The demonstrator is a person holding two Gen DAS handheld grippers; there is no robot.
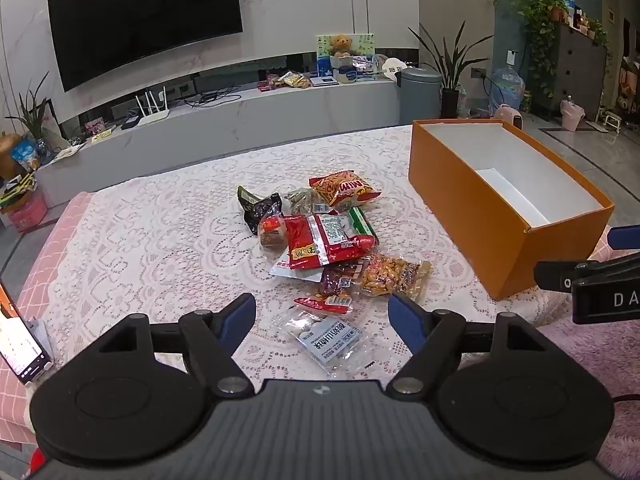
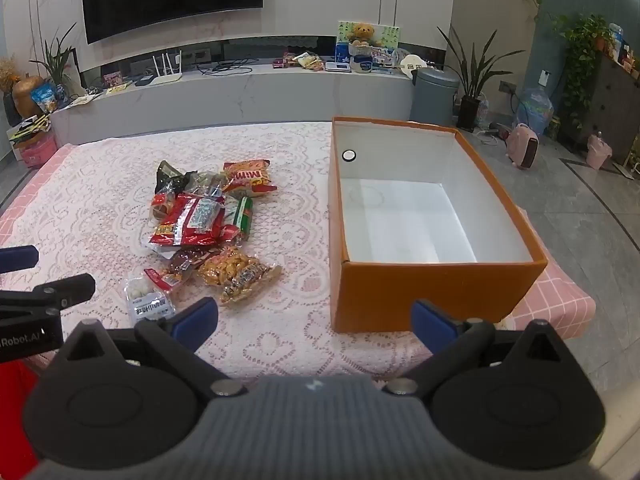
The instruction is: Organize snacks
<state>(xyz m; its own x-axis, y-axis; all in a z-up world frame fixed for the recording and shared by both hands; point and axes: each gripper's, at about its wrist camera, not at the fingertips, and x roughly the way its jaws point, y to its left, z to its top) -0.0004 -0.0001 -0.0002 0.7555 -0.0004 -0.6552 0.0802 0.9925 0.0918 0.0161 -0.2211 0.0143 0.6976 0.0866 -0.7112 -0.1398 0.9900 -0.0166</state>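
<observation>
A pile of snack packets lies on the lace-covered table (image 1: 160, 220): a red and yellow chip bag (image 1: 344, 190), a large red packet (image 1: 324, 242), a dark packet (image 1: 260, 208), a clear bag of orange snacks (image 1: 394, 274) and a pale blue packet (image 1: 328, 340) nearest me. An orange box (image 1: 480, 204) with a white, empty inside stands to the right. My left gripper (image 1: 322, 320) hovers open just above the pale blue packet, holding nothing. My right gripper (image 2: 314, 320) is open and empty over the table in front of the orange box (image 2: 420, 292), right of the pile (image 2: 208, 224).
A phone (image 1: 20, 344) leans at the table's left edge. Beyond the table runs a long low cabinet (image 1: 240, 116) under a wall television (image 1: 144, 16), with a grey bin (image 1: 420, 96) and potted plants to the right. Tiled floor (image 2: 580, 216) lies right of the table.
</observation>
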